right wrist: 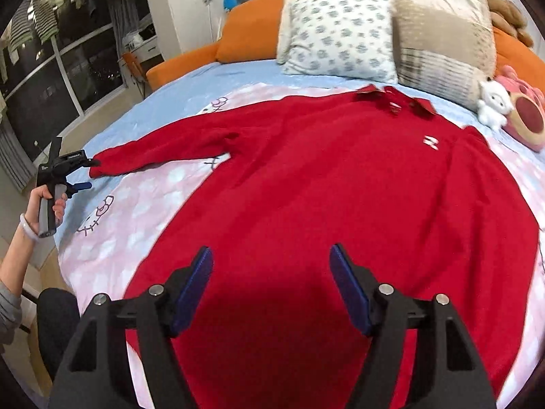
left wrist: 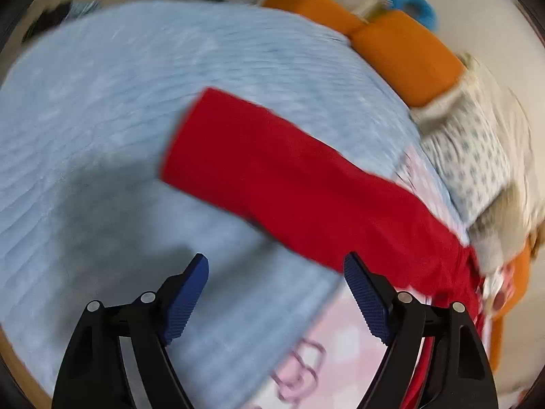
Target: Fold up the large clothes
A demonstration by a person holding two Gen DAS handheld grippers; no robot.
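Note:
A large red sweater lies spread flat on the bed with its collar toward the pillows. One sleeve stretches out to the left. My right gripper hovers open over the sweater's lower body, nothing between its pads. A hand holds my left gripper just beyond the sleeve's cuff, jaws apart. The blurred left wrist view shows the left gripper open and empty above the blue blanket. There the red sleeve runs diagonally past its right finger.
A pink cartoon-print sheet lies under the sweater. A patterned pillow, a beige pillow and plush toys sit at the orange headboard. A dark window is beyond the bed's left edge.

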